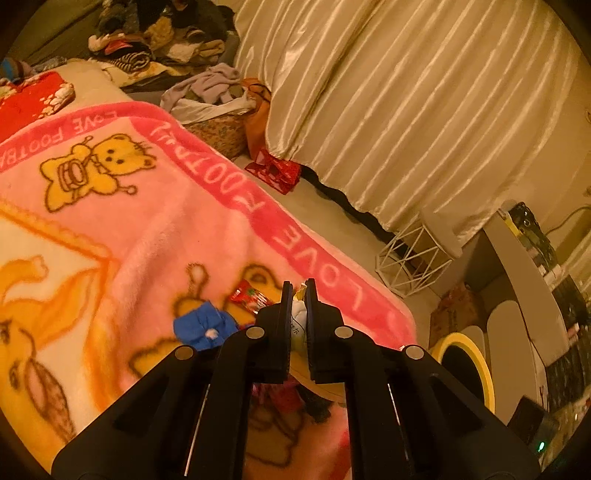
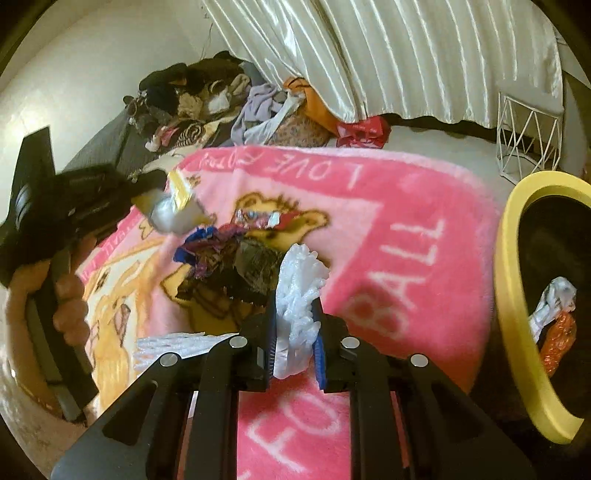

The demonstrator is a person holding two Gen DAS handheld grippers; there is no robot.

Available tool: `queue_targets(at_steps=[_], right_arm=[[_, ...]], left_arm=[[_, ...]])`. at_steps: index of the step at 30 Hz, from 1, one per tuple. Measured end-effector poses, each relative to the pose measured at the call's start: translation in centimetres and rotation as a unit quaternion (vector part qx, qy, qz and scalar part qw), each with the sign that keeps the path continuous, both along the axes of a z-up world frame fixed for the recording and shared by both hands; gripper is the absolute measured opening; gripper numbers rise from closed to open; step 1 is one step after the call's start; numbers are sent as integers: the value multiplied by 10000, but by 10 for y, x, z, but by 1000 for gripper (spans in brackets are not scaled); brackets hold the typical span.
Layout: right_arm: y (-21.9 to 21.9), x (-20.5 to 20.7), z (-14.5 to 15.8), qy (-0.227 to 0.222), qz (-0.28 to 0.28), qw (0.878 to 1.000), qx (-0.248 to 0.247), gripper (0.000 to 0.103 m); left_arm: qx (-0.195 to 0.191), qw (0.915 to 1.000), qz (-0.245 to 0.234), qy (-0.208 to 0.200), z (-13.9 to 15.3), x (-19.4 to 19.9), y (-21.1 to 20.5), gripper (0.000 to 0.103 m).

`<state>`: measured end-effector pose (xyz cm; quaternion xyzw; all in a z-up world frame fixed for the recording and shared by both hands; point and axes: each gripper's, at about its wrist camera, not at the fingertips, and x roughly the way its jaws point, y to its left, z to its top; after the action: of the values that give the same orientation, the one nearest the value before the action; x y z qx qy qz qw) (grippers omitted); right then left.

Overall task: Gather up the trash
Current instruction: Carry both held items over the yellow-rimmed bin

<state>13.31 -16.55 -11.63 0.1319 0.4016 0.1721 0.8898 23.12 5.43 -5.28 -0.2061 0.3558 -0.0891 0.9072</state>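
A crumpled white-and-yellow wrapper (image 1: 298, 317) is pinched in the closed left hand-held gripper (image 1: 297, 295), raised above the pink blanket (image 1: 155, 221). A white foam net (image 2: 299, 291) is clamped in the nearly closed right hand-held gripper (image 2: 295, 314). More wrappers (image 2: 236, 258) lie on the blanket, and the yellow-rimmed bin (image 2: 513, 280) stands just beside the blanket's edge.

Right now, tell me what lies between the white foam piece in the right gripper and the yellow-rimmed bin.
Right wrist view: only pink blanket lies between the white foam piece and the yellow-rimmed bin.

pink blanket (image 2: 406, 236), cream curtain (image 1: 424, 96), clothes pile (image 1: 162, 33)
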Motion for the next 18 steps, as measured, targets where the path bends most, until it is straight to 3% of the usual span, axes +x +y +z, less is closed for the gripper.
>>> queue_targets(at_steps=[9,18], right_arm=[[-27,-9,14,-135,-247,9995,113,16],[-57,-20,29,-281,-537,9979,229,16]], left_arm=[[323,9992,-200,-133,12,-23,-24,4],[404,9983,-380,-194,22,-35,-51,4]])
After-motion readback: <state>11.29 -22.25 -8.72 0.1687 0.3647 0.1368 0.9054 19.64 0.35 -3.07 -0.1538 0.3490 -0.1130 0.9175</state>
